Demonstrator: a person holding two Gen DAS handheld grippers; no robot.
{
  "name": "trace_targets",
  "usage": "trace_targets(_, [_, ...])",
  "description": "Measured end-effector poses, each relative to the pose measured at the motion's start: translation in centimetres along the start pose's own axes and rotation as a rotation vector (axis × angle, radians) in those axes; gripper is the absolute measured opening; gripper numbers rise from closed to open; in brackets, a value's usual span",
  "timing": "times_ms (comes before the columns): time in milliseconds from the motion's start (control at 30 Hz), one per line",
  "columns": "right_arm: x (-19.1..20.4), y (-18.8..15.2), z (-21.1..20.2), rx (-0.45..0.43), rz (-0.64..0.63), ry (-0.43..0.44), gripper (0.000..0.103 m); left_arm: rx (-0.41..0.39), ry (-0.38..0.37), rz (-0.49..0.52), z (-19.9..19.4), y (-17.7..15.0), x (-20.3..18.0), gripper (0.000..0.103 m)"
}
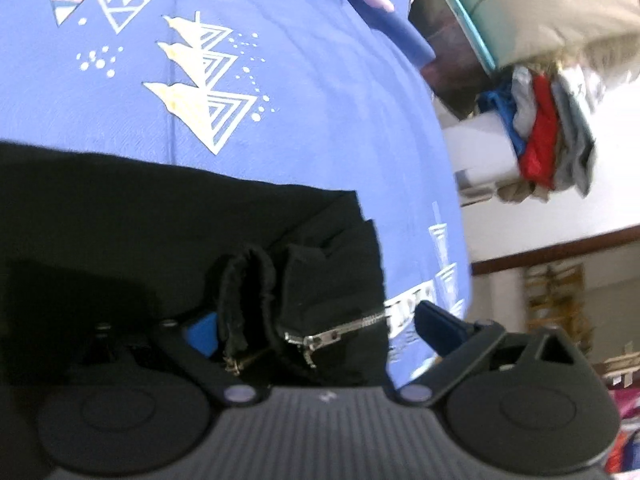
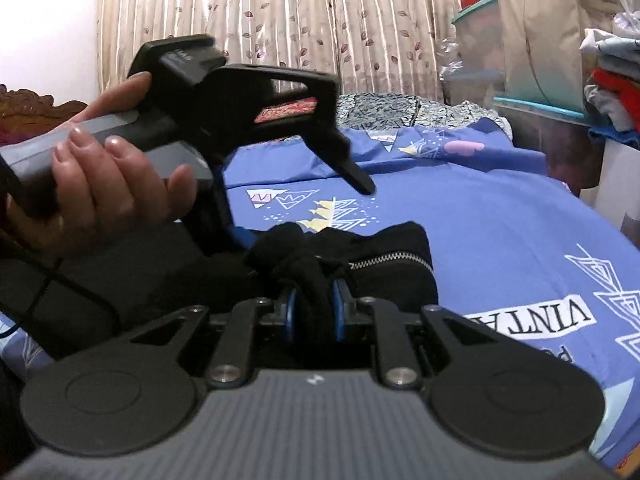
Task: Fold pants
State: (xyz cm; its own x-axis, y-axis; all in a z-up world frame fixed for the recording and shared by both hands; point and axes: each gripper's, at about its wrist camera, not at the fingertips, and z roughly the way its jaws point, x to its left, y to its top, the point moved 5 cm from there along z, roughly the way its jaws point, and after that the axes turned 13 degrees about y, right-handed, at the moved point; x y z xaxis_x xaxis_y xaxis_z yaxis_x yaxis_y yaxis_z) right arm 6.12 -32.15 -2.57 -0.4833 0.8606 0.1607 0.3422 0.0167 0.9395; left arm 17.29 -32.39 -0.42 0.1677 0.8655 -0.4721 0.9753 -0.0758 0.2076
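Right gripper (image 2: 314,308) clamped on bunched black pants (image 2: 360,264) lying on blue bedsheet (image 2: 500,232) printed "VINTA", zipper (image 1: 340,326) exposed, left gripper (image 1: 316,326) wide open around the cuff, not gripping.

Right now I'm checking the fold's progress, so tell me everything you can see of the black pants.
The pants are black, soft fabric, lying bunched on the blue sheet. A silver zipper runs along a pocket near the gathered, frayed-looking edge. The right claw is shut on a bunched fold. The left claw straddles the same end, wide open, its fingers clear of the cloth.
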Motion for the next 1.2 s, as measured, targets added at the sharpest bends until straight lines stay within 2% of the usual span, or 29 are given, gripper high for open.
trace_targets(33, [0.0, 0.0, 0.0, -0.006, 0.007, 0.000, 0.021, 0.002, 0.016, 0.022, 0.4, -0.1, -0.1, 0.074])
trace_targets(67, [0.0, 0.1, 0.0, -0.013, 0.012, 0.001, 0.021, 0.004, 0.039, 0.040, 0.8, -0.2, -0.3, 0.051])
trace_targets(133, [-0.1, 0.3, 0.0, -0.025, 0.024, 0.002, 0.021, -0.013, 0.078, 0.051, 1.2, -0.3, 0.0, 0.028])
trace_targets(167, [-0.1, 0.3, 0.0, -0.026, 0.034, 0.006, 0.021, -0.027, 0.078, 0.046, 0.9, -0.4, 0.3, 0.021])
trace_targets(233, [-0.1, 0.3, 0.0, -0.027, 0.049, 0.019, 0.021, -0.063, 0.066, 0.043, -0.1, -0.4, 0.6, 0.017])
trace_targets(400, [1.1, 1.1, 0.5, -0.047, 0.063, 0.079, 0.021, -0.225, 0.079, 0.097, -4.7, -1.2, 1.4, 0.015])
trace_targets(500, [2.6, 1.8, 1.4, -0.052, 0.051, 0.133, 0.021, -0.301, 0.129, 0.105, -7.1, -1.9, 3.1, 0.015])
trace_targets(567, [3.6, 1.7, 2.4, -0.027, 0.040, 0.163, 0.021, -0.320, 0.176, 0.094, -7.7, -2.3, 4.7, 0.015])
trace_targets(667, [4.6, 0.8, 4.8, 0.054, 0.063, 0.200, 0.024, -0.296, 0.257, 0.044, -6.7, -2.5, 7.4, 0.015])
trace_targets(733, [5.1, 0.0, 6.1, 0.115, 0.067, 0.201, 0.025, -0.248, 0.274, -0.003, -5.3, -2.5, 9.2, 0.015])
trace_targets(800, [5.4, -0.3, 6.3, 0.150, 0.039, 0.183, 0.032, -0.239, 0.277, -0.029, -4.5, -2.5, 10.0, 0.017])
trace_targets(900, [4.5, 0.4, 4.2, 0.103, 0.087, 0.212, 0.042, -0.252, 0.297, 0.007, -4.5, -2.5, 9.6, 0.018])
trace_targets(967, [3.2, 1.0, 2.4, 0.049, 0.154, 0.223, 0.042, -0.256, 0.311, 0.024, -4.3, -2.5, 9.3, 0.020])
trace_targets(1100, [0.2, 2.0, 0.3, -0.050, 0.316, 0.164, 0.042, -0.255, 0.312, 0.019, -4.4, -2.8, 9.5, 0.026])
trace_targets(1133, [-0.4, 1.8, 0.5, -0.039, 0.340, 0.134, 0.042, -0.250, 0.309, 0.017, -4.5, -2.8, 9.6, 0.027])
trace_targets(1200, [-1.0, 0.8, 1.9, 0.054, 0.333, 0.066, 0.041, -0.244, 0.311, 0.018, -4.8, -3.2, 10.0, 0.032])
